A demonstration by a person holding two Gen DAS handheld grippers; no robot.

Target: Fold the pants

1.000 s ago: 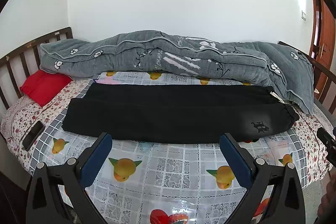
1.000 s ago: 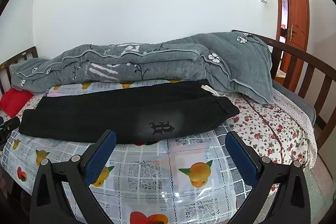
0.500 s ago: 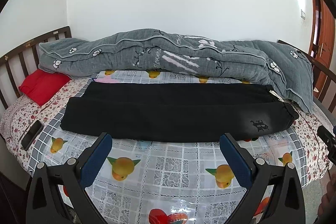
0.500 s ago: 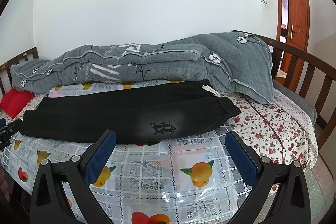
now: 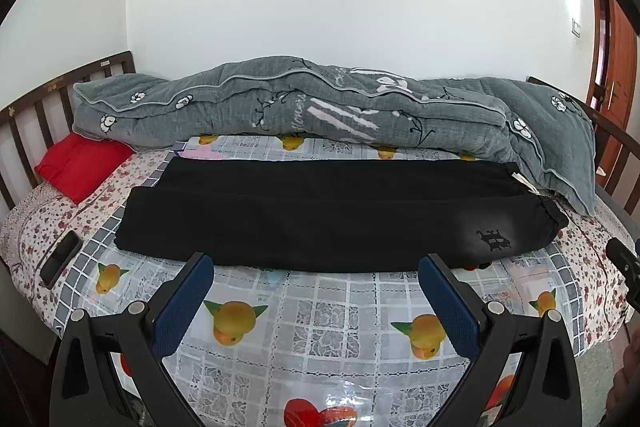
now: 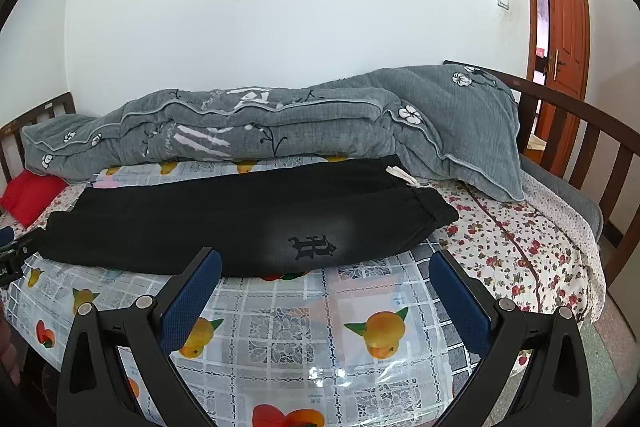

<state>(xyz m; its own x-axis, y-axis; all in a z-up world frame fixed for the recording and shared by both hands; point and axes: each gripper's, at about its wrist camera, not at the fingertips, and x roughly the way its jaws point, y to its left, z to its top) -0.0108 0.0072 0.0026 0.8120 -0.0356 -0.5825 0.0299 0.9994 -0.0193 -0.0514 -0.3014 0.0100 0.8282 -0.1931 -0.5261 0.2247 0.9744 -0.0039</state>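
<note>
1. Left gripper (image 5: 316, 269): black frame, blue pads, jaws spread wide with nothing between them; held over the near part of the bed, just short of the pants' near edge.
2. Right gripper (image 6: 326, 265): same build, jaws likewise wide apart and empty; its left pad sits at the near edge of the pants, below the emblem, though contact cannot be told.
3. Pants (image 5: 328, 211): black, lying flat and lengthwise across the bed, one leg folded over the other; waistband to the right, cuffs to the left. A dark emblem (image 6: 313, 246) shows near the waist end, and a white drawstring (image 6: 400, 174) shows at the far waist edge.
4. Plastic sheet (image 5: 332, 311): grey-and-white check with fruit print, spread beneath the pants.
5. Quilt (image 5: 320, 111): grey, flower-printed, bunched along the wall side behind the pants.
6. Red pillow (image 5: 80, 167): at the left end by the headboard.
7. Phone (image 5: 60, 259): dark, lying on the floral bedsheet (image 6: 516, 247) at the left.
8. Door (image 6: 568, 7): brown wood, ajar, far right.
</note>
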